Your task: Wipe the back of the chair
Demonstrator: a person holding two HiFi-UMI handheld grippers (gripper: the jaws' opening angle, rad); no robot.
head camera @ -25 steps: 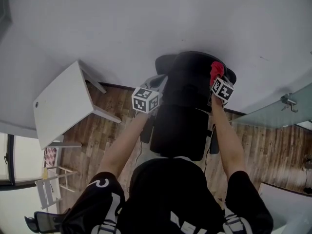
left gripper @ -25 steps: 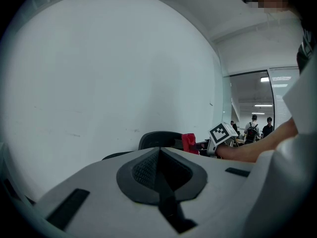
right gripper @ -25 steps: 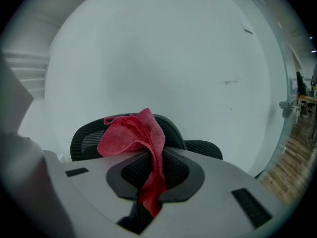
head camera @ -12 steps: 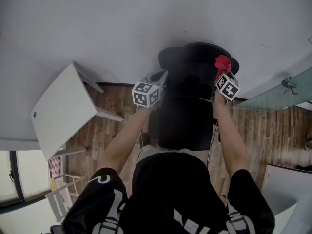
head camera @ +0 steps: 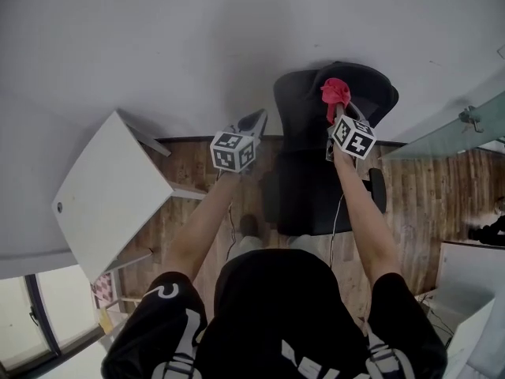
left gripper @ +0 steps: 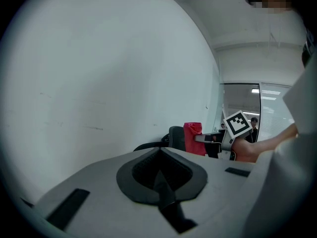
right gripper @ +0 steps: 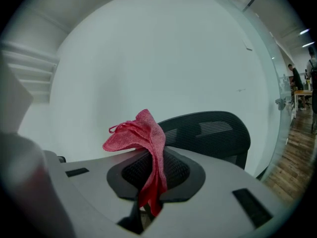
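Backrest [head camera: 359, 89] of the black chair [head camera: 316, 188]: it stands up near the white wall [head camera: 197, 38], on the far side of the seat from you, and the right gripper view shows a curved dark panel [right gripper: 210, 130] with a mesh-like face. Judged stiff enough to take wiping pressure, though a chair of this kind may swivel or roll away when pushed. The red cloth [head camera: 334, 93] sits over the upper part of the backrest in the head view; contact between them cannot be confirmed from any view. Your right gripper [head camera: 337, 115] has its jaws closed on the cloth [right gripper: 143, 138], pinching a lower fold while the rest bunches loosely above the jaws. The cloth looks light, soft and limp, so the bunched end should be pressed flat to the panel rather than dragged by its tip; the present hold low on the fold appears adequate. Your left gripper [head camera: 254, 125] hangs well to the left of the chair with its jaws together and nothing between them [left gripper: 163, 192]; the backrest's side edge looks the sound place to steady the chair. A white table [head camera: 102, 192] stands apart at the left on the wood floor [head camera: 197, 172].
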